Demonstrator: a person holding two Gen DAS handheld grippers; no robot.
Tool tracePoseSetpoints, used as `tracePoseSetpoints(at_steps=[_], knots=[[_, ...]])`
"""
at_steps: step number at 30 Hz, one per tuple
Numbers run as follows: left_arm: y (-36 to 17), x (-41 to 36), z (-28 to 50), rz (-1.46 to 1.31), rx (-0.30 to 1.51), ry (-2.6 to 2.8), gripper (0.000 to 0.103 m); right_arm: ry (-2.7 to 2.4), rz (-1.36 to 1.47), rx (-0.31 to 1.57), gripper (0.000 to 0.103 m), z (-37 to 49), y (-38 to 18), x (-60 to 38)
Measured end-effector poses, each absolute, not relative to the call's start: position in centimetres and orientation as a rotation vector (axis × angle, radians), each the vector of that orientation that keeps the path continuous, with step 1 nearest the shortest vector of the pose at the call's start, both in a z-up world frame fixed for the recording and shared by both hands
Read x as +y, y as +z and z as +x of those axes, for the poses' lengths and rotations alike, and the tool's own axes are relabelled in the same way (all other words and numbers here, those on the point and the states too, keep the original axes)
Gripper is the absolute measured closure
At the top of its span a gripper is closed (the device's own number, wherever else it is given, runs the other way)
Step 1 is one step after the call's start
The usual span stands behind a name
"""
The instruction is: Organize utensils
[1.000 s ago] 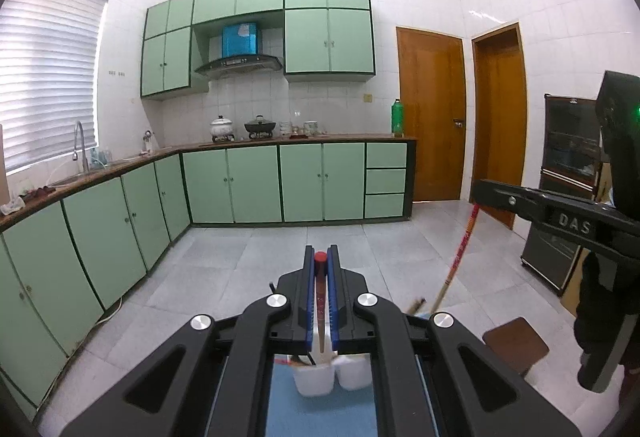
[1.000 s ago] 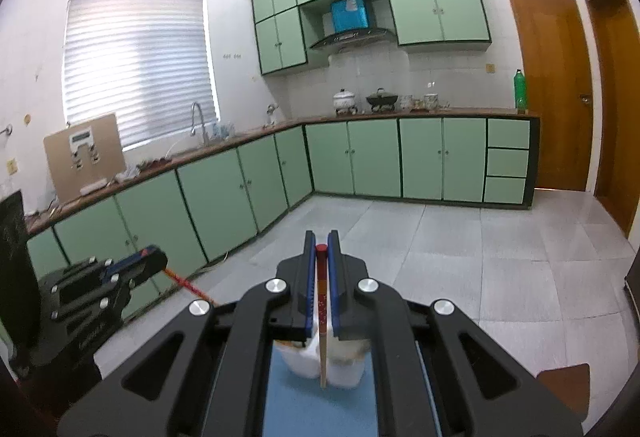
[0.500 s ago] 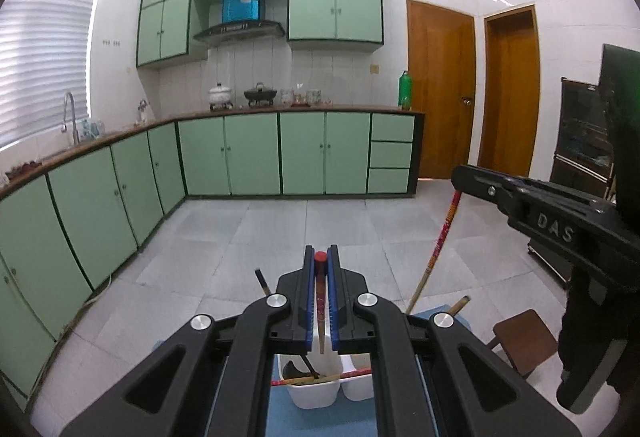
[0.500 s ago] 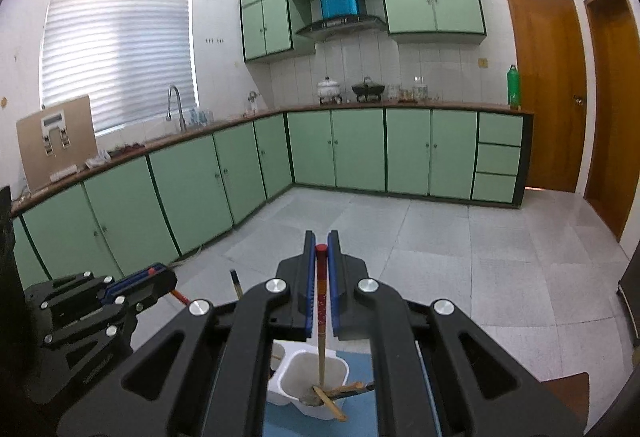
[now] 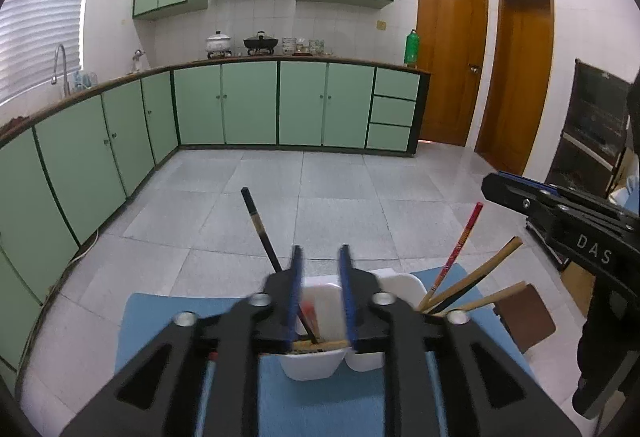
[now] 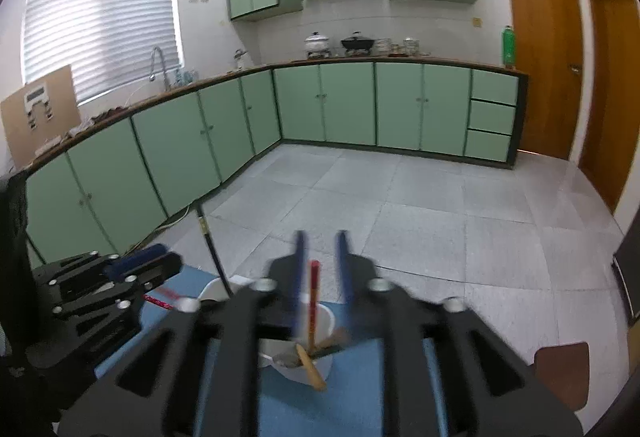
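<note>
Two white holder cups (image 5: 326, 297) stand side by side on a blue mat (image 5: 168, 317). My left gripper (image 5: 320, 257) is open just above the left cup, which holds a black chopstick (image 5: 260, 229) and a red one (image 5: 310, 317). My right gripper (image 6: 320, 241) is open above the right cup (image 6: 324, 317); a red chopstick (image 6: 314, 297) stands in that cup between the jaws, with wooden utensils (image 6: 310, 367) beside it. In the left wrist view the right cup holds the red chopstick (image 5: 460, 241) and wooden sticks (image 5: 476, 277).
The mat lies on a small table over a grey tiled floor. A brown stool (image 5: 528, 313) stands to the right. Green cabinets (image 5: 248, 105) line the far walls. Each gripper shows in the other's view, left gripper (image 6: 108, 285) and right gripper (image 5: 560, 221).
Both grippers opened and let go of their red chopsticks, which now stand in the cups. Both cameras tilted down toward the cups.
</note>
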State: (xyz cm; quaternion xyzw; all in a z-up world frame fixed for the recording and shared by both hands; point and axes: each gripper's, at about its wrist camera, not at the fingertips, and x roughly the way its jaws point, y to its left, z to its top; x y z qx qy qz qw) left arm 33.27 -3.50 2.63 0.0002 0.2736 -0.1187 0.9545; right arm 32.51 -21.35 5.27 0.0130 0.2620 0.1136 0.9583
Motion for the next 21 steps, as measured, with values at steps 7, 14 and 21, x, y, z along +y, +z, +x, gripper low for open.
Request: tracePoseSetpoints(at_steps=[7,14,21], knots=[[4.8,-1.9,28.2,-0.041,0.46,-0.201,0.039,0.129,-0.002,0.472,0.032,28.2,6.2,-23.0],[4.9,-1.1,23.1,-0.062,0.433,-0.201,0.015,0.147,-0.022,0.47,0.01,22.0,4.4,-24.1],[3.6,-1.4,18.4,-0.065,0.453,-0.207,0.01,0.179,0.009,0.479,0.006,16.3,2.8,-24.1]])
